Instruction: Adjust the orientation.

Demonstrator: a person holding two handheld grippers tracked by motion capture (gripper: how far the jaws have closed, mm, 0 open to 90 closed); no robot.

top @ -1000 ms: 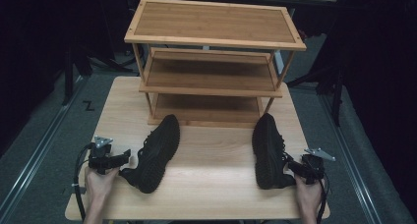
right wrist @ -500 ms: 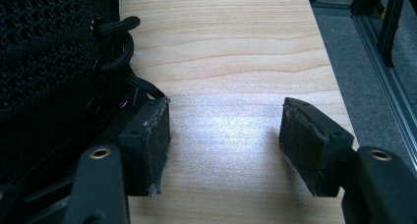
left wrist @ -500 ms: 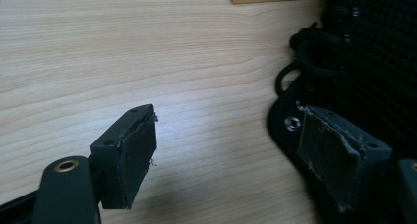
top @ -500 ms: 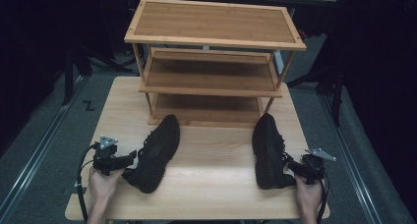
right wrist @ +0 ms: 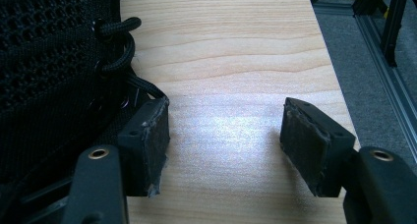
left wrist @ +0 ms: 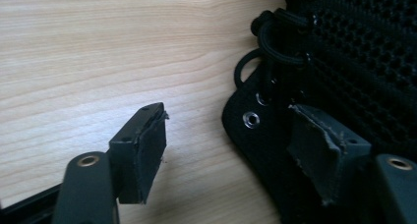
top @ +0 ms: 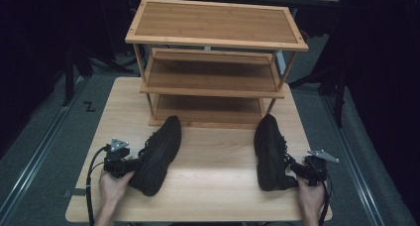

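Two black mesh shoes on a pale wooden worktop (top: 213, 161), in front of a three-tier wooden shoe rack (top: 214, 62) at the far side. Left shoe (top: 157, 154) lying at a slant, toe toward the rack's foot, heel toward the near edge; right shoe (top: 270, 151) pointing almost straight at the rack, well apart from the first. Left claw (top: 132, 165) held low at the heel end of the left shoe, its jaws having just been closing a little yet standing wide — in the left gripper view (left wrist: 231, 150), one pad (left wrist: 142, 153) over bare wood, clear of the shoe, the other (left wrist: 319, 150) against or over the shoe's dark side near the metal eyelets (left wrist: 252, 119) and the looped lace (left wrist: 275, 37). The edge of the shoe (left wrist: 344, 76) between the jaws, not pinched. Right claw (top: 293, 170) at the heel side of the right shoe, also low to the worktop; in the right gripper view (right wrist: 223, 135), jaws spread wide, one pad (right wrist: 147, 140) just beside the shoe's laced side (right wrist: 54, 71) — touching or not, cannot tell — the other (right wrist: 310, 140) over bare wood with open worktop between them. Nothing gripped by either claw. Both shoes flat on the worktop, none on the rack's shelves. A hand behind each claw at the near edge, a cable (top: 91, 186) trailing from the left one.
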